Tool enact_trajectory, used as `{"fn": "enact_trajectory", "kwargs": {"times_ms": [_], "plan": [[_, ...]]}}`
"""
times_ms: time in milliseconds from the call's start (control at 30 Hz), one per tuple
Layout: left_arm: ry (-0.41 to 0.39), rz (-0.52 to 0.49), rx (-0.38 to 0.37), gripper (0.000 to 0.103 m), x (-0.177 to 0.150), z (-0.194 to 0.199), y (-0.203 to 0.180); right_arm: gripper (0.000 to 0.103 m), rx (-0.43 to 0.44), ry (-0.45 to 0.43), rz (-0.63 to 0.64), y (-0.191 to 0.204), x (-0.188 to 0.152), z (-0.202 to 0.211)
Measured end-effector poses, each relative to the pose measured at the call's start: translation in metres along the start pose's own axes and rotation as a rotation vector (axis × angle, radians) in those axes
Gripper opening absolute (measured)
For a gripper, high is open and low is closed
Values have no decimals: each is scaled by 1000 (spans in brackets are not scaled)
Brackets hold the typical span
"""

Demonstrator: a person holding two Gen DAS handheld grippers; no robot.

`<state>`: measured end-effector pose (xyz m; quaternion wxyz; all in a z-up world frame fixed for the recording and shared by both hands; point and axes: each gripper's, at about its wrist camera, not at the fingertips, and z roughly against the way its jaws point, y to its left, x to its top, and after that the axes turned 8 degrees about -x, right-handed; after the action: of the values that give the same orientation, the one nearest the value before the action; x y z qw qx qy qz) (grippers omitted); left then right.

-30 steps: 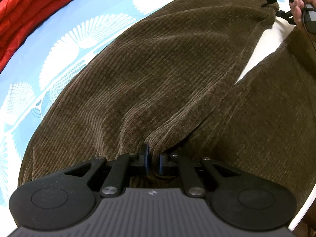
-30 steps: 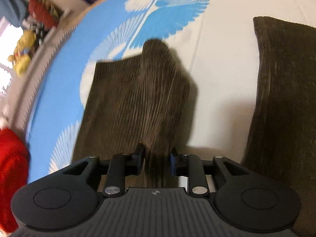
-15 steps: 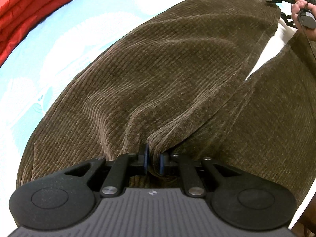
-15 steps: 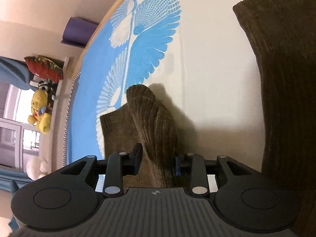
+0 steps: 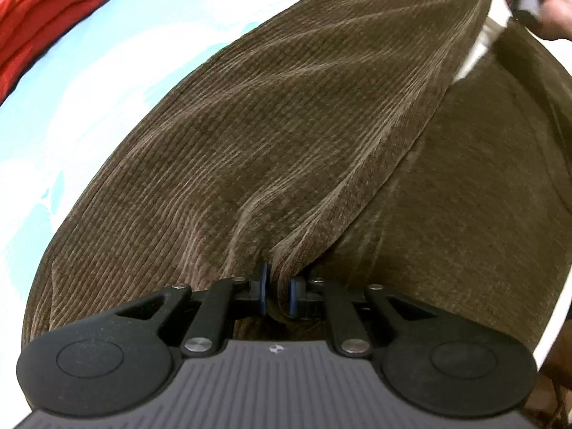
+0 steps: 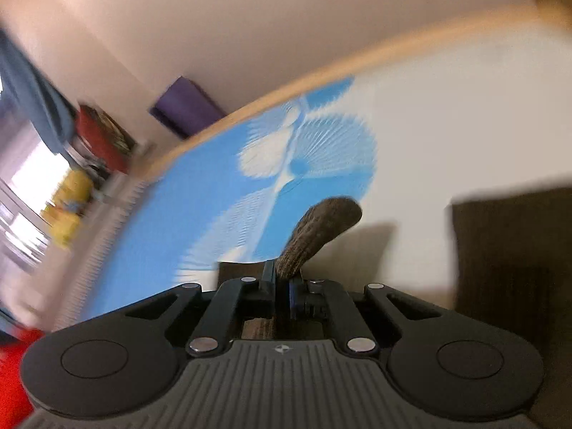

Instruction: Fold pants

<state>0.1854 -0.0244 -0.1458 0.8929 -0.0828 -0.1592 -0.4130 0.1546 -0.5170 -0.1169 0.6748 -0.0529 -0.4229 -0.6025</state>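
Note:
Brown corduroy pants (image 5: 286,125) lie spread on the blue-and-white patterned bed sheet (image 5: 89,89). My left gripper (image 5: 277,279) is shut on a bunched fold of the pants near the crotch, with fabric pinched between the blue pads. My right gripper (image 6: 282,275) is shut on the hem of one pant leg (image 6: 321,225), whose end sticks up past the fingers, clear of the sheet. In the left wrist view a hand (image 5: 550,7) holds that gripper at the top right, and the leg runs taut toward it. The other leg (image 6: 507,250) lies flat to the right.
A folded red blanket (image 5: 43,18) lies at the bed's far left corner. The right wrist view is blurred and shows the wooden bed edge (image 6: 321,71), a purple object (image 6: 186,107) and a yellow toy (image 6: 68,200) beyond. A bare part of the sheet (image 6: 447,125) lies past the hem.
My right gripper has closed tightly on the leg hem and lifted it, tilting upward. The leg now runs taut between the grippers. My left gripper has kept its hold and barely moved.

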Motion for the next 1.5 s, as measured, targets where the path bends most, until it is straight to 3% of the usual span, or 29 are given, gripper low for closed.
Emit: {"fn": "enact_trajectory", "kwargs": {"times_ms": [33,100,167,200,267,333,400,433,533,600,667,767,900,967,1100,1200,1300,1400,1467,1500], "plan": [[-6,-20,-9,16,-1,2,-2,7,-83,1,66,3,-3,-5],[-26,-23,-42,27,-2,8,0,10,-220,86,126,0,-8,-25],[-84,2,-102,42,-3,21,4,24,-340,118,105,-11,-12,-32],[-131,23,-140,49,-4,32,9,24,-376,93,84,-15,-10,-28],[-203,69,-177,52,-5,47,20,24,-428,-12,117,-9,-4,-16],[-258,125,-169,52,-6,58,31,24,-377,-102,165,5,-2,1],[-290,223,-135,53,-8,65,52,24,-281,-139,218,21,-4,14],[-295,281,-98,59,-12,66,63,28,-220,-135,244,30,-7,19],[-277,522,89,62,-32,70,109,40,26,-11,366,59,-27,25],[-264,664,227,77,-53,74,141,40,158,136,455,77,-47,24],[-249,727,337,82,-70,77,161,40,276,286,573,96,-74,24],[-206,873,383,84,-102,75,196,40,386,424,825,122,-123,36],[-125,1001,384,84,-136,65,219,40,516,496,1142,137,-181,63],[-88,1019,392,84,-150,61,227,40,531,503,1258,139,-203,74],[-85,1042,320,82,-164,51,236,41,505,437,1415,136,-233,89],[-129,1035,256,60,-167,47,236,41,497,407,1436,133,-239,93],[-145,972,281,46,-159,44,232,41,489,389,1420,130,-242,100],[-181,885,333,40,-146,42,226,30,483,352,1416,131,-245,96],[-213,842,364,39,-138,42,223,15,468,306,1417,133,-248,93],[-228,825,378,39,-134,43,222,14,456,281,1419,133,-249,93]]}}
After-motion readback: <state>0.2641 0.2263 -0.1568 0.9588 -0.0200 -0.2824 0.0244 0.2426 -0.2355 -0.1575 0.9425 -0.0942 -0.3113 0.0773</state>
